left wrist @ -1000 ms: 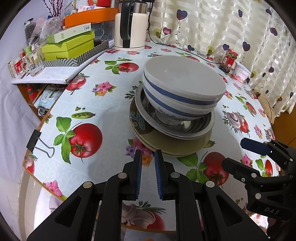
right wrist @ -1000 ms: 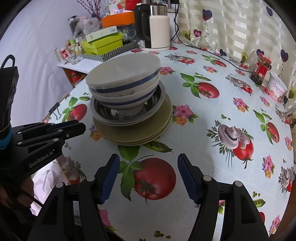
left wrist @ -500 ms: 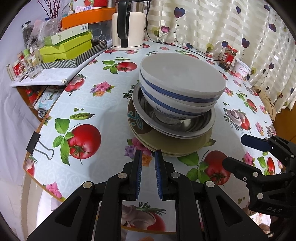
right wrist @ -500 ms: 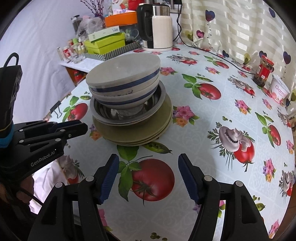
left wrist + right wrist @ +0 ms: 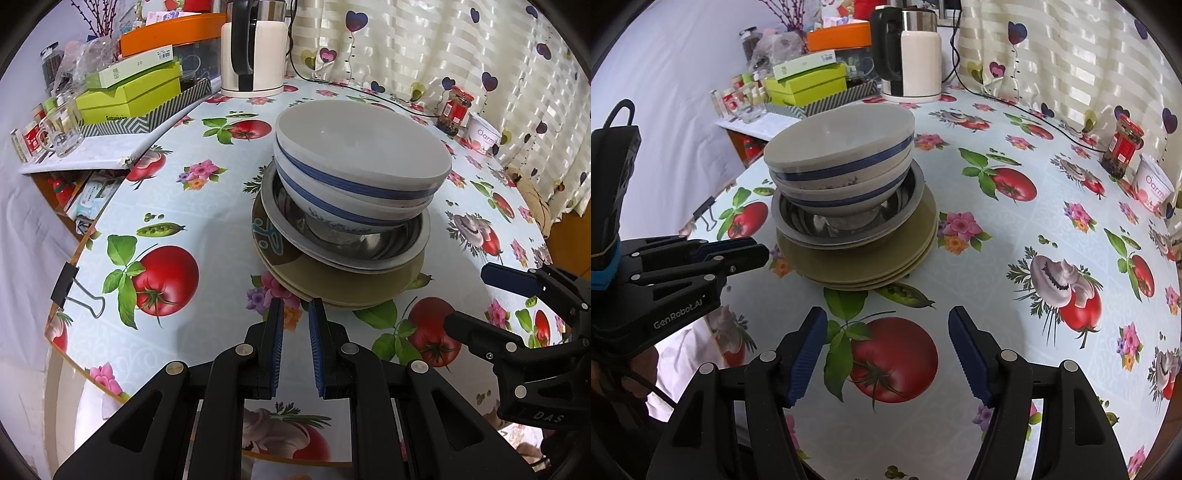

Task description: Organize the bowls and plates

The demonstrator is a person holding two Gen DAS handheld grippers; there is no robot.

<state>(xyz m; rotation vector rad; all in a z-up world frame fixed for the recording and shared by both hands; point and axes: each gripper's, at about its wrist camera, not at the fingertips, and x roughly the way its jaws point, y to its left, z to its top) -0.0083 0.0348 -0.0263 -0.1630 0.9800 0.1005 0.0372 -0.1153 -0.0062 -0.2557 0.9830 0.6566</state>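
One stack sits mid-table on the tomato-and-flower print oilcloth table [image 5: 1015, 258]: two white ceramic bowls w/ blue bands [image 5: 362, 173], nested, top one tilted a bit; they rest inside a shallow stainless steel bowl [image 5: 391, 251], which sits on a pile of olive-brown ceramic plates [image 5: 886, 266]. From my left wrist cam a blue painted motif shows on the plate rim at the stack's left side. My left gripper [image 5: 296, 325] hovers just short of the near plate edge, blue pads nearly together w/ a narrow gap, nothing between them. My right gripper [image 5: 888, 350] hovers over a printed tomato, near side of the stack and clear of it, pads spread wide, holding nothing. Each gripper shows in the other's cam, so they flank the stack's near side. Background, far edge: white electric kettle w/ black handle [image 5: 912, 62], its black cord trailing along the curtain; red-lidded glass jar [image 5: 1123, 147] beside a white yogurt tub [image 5: 1154, 182]. Lime-green boxes [image 5: 129, 96] on a side shelf, well apart from the stack. Black binder clip [image 5: 74, 291] on the table edge, left.
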